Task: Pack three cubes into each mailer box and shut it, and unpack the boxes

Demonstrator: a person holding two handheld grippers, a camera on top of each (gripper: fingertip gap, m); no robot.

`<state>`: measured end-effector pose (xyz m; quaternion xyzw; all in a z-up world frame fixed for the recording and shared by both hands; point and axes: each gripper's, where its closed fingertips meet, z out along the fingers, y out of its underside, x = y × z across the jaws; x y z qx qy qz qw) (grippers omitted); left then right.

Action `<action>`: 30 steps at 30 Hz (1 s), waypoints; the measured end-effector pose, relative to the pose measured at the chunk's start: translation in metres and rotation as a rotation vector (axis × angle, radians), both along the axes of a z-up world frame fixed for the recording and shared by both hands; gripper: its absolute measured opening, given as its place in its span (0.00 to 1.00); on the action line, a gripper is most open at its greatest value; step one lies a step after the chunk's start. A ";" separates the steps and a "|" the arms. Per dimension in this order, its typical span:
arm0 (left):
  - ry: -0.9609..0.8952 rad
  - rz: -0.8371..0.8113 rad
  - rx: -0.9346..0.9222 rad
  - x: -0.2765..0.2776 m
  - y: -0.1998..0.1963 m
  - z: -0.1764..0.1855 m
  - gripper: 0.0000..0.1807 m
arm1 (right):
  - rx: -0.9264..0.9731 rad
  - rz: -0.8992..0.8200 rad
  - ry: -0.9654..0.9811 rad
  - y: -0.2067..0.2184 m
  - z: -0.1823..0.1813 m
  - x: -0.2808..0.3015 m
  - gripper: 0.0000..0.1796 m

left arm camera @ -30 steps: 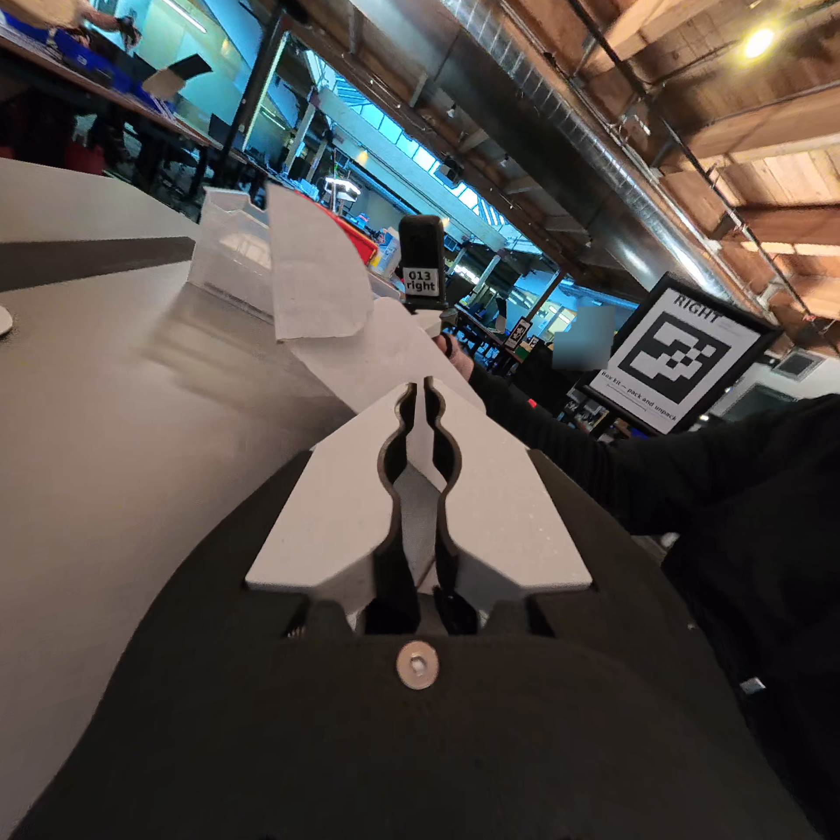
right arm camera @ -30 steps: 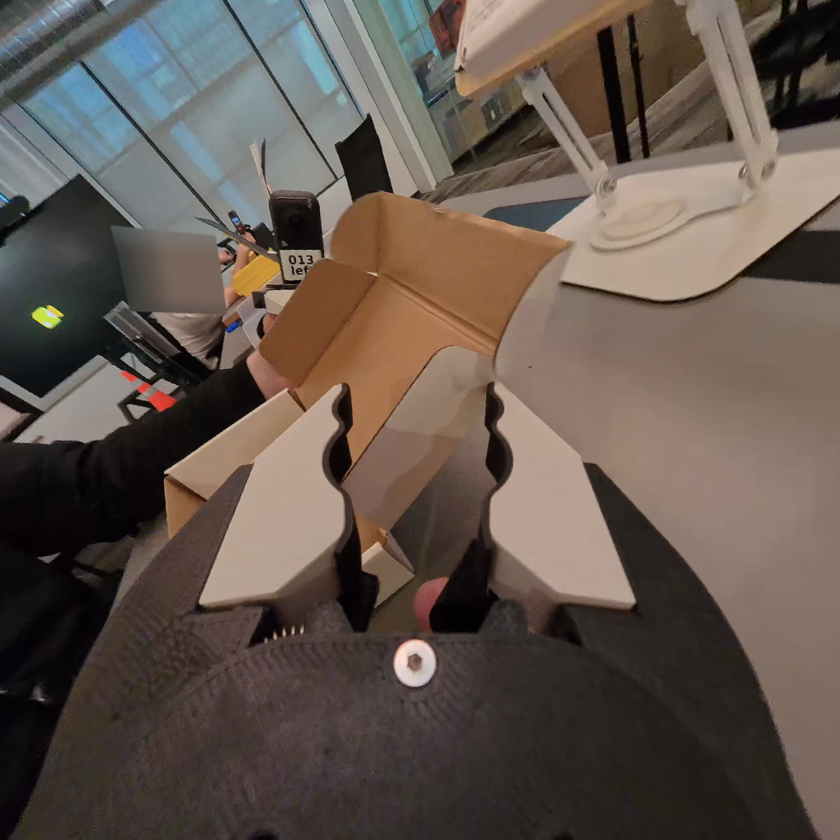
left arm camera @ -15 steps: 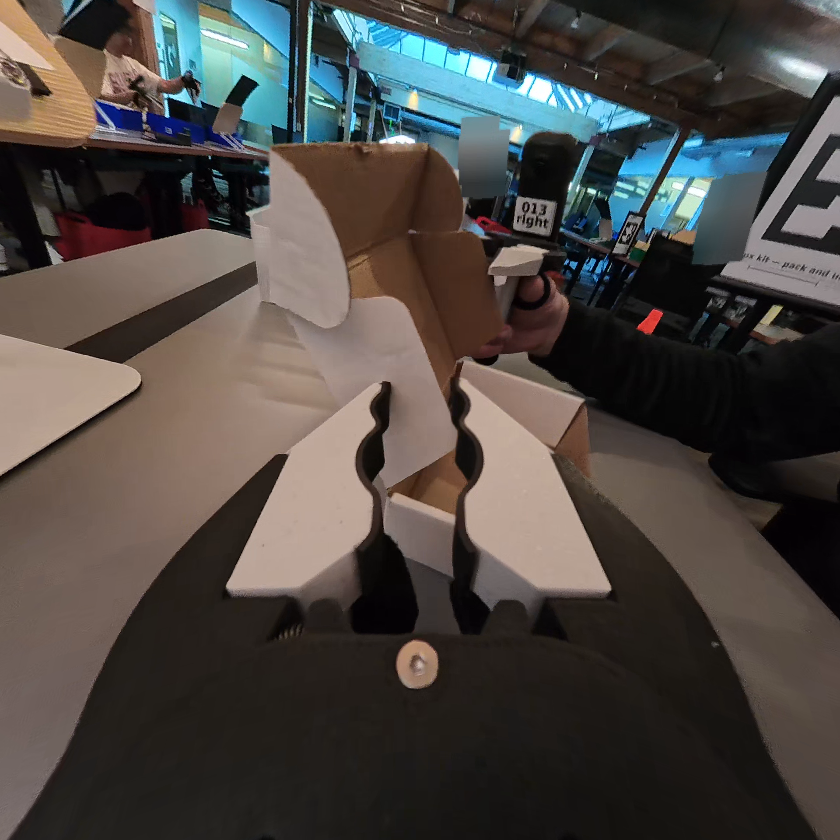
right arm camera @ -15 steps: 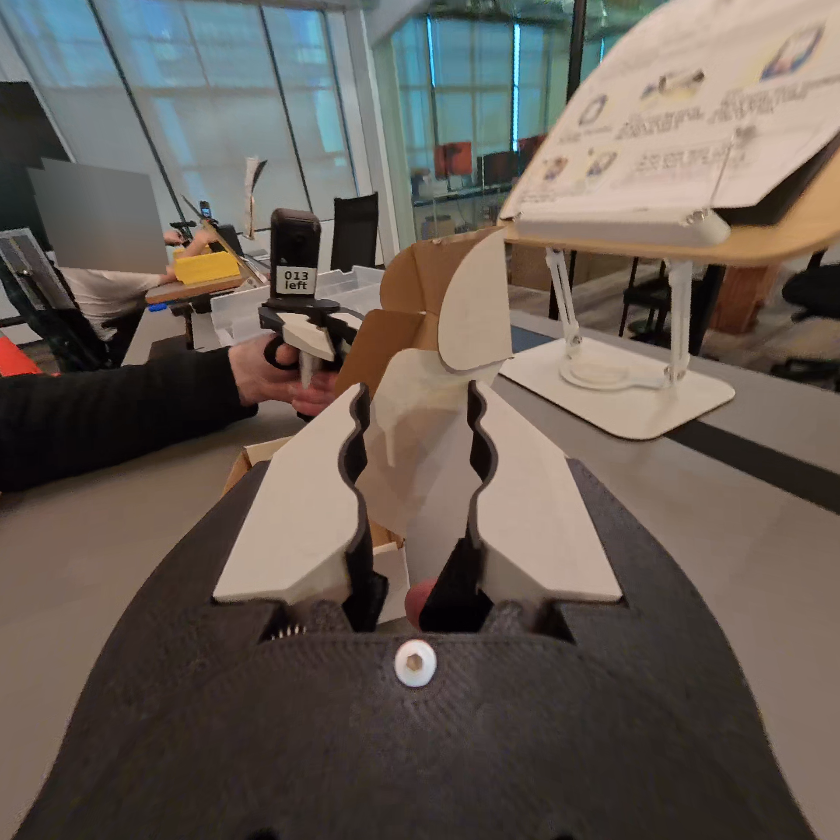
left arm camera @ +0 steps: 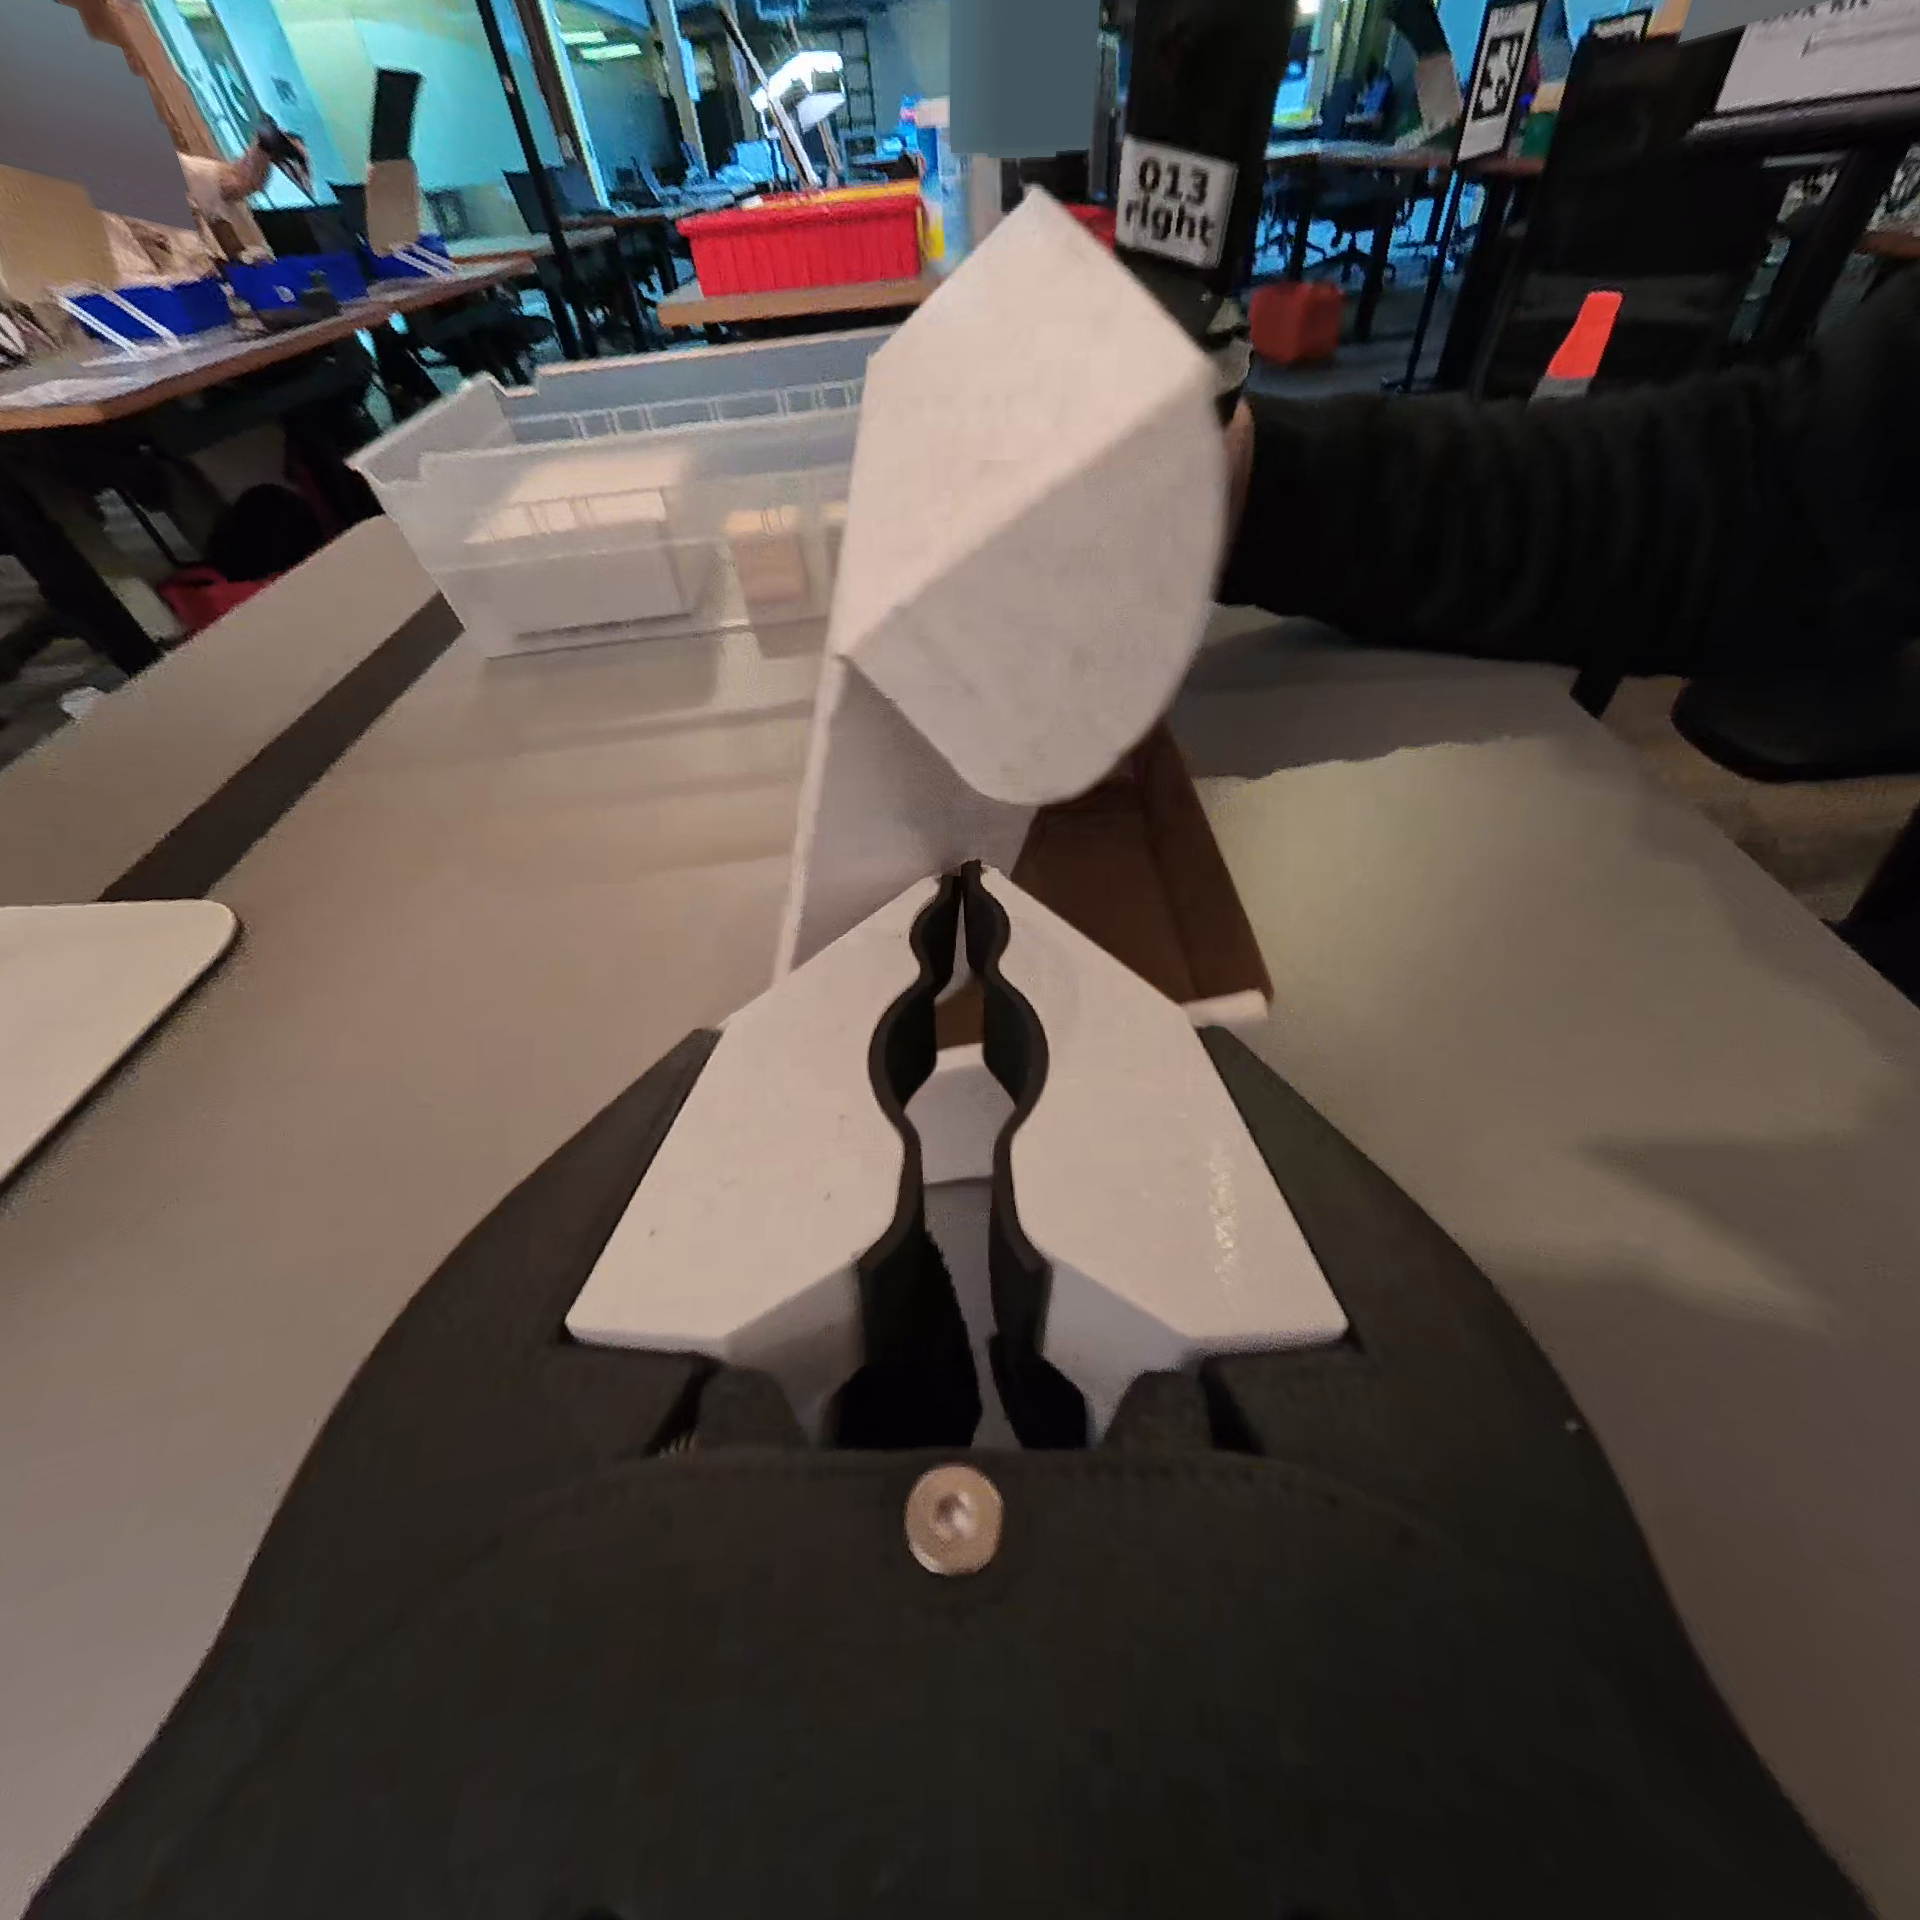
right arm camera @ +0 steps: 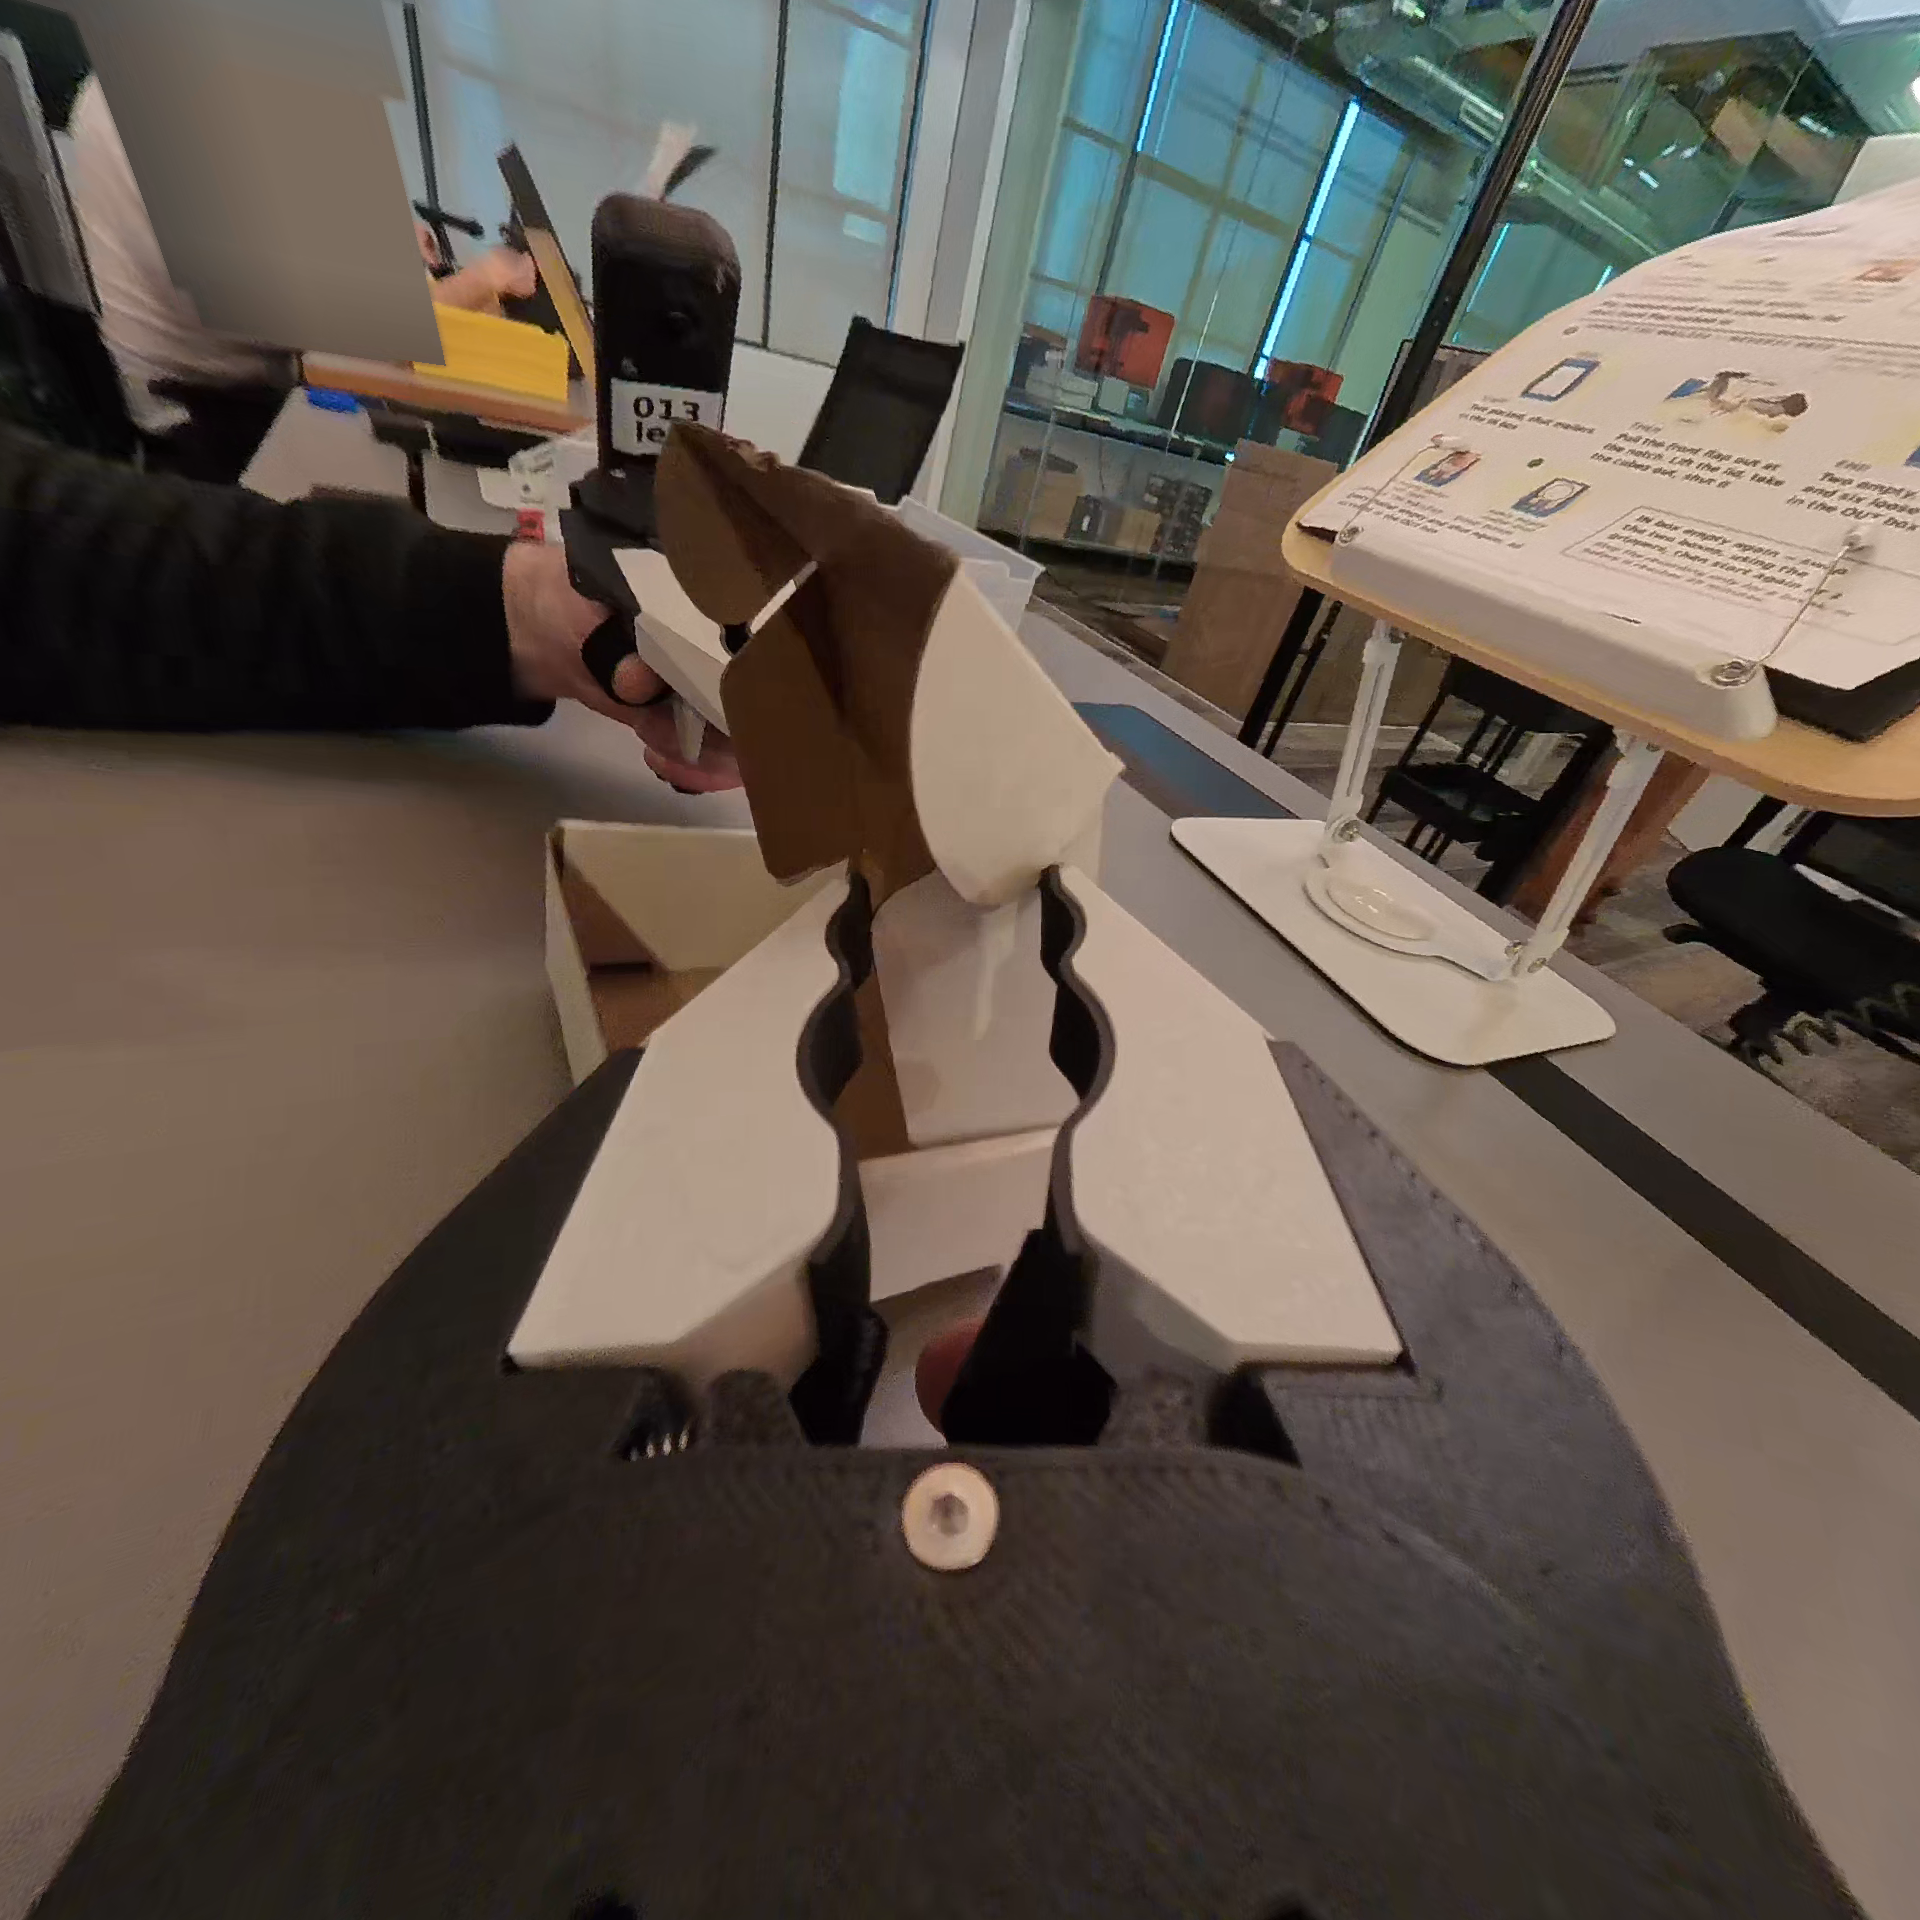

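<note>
A white mailer box (right arm camera: pixel 623 914) with a brown inside stands open on the grey table; I see no cubes in it. Its lid (left arm camera: pixel 1018 540) stands upright between my two grippers, and its brown inner face (right arm camera: pixel 831 665) shows in the right wrist view. My left gripper (left arm camera: pixel 961 894) is shut on the lower edge of the lid's white side flap. It also shows in the right wrist view (right arm camera: pixel 675 665), at the lid's far side. My right gripper (right arm camera: pixel 951 894) has its jaws narrowed on the folded white flap (right arm camera: pixel 966 997) on the near side. The right gripper's body (left arm camera: pixel 1184 156) rises behind the lid.
A clear plastic bin (left arm camera: pixel 623 520) stands at the table's far edge. A tilted instruction board (right arm camera: pixel 1662 540) stands on a white base (right arm camera: pixel 1403 966) to the right, and that base shows again in the left wrist view (left arm camera: pixel 94 997). A black stripe (right arm camera: pixel 1662 1226) crosses the table. Other work tables and a red bin (left arm camera: pixel 800 239) lie beyond.
Both grippers tilted down to level. The lid swung from wide open to upright and folded. The left jaws closed onto the flap; the right jaws narrowed around the other flap.
</note>
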<state>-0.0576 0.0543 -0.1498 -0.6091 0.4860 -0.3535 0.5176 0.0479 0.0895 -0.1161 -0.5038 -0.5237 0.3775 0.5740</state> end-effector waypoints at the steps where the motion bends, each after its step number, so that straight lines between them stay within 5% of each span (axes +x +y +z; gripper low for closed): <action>1: 0.026 -0.015 -0.016 0.001 -0.003 -0.006 0.00 | -0.007 0.002 -0.005 -0.003 -0.002 -0.001 0.16; 9: 0.185 -0.067 -0.069 0.001 -0.019 -0.032 0.07 | -0.052 0.000 -0.243 -0.015 -0.043 0.014 0.14; 14: 0.154 -0.052 -0.210 -0.020 -0.019 -0.028 0.30 | -0.086 0.018 -0.398 -0.023 -0.059 0.027 0.20; 19: 0.178 0.047 -0.072 -0.034 -0.018 -0.009 0.40 | -0.018 -0.051 -0.492 -0.017 -0.052 0.050 0.30; 25: 0.306 0.027 0.162 0.014 -0.036 0.002 0.56 | 0.145 0.037 -0.454 -0.035 -0.016 0.026 0.46; 30: 0.380 0.048 0.148 0.028 -0.032 -0.019 0.45 | 0.212 0.057 -0.647 -0.033 -0.050 0.006 0.35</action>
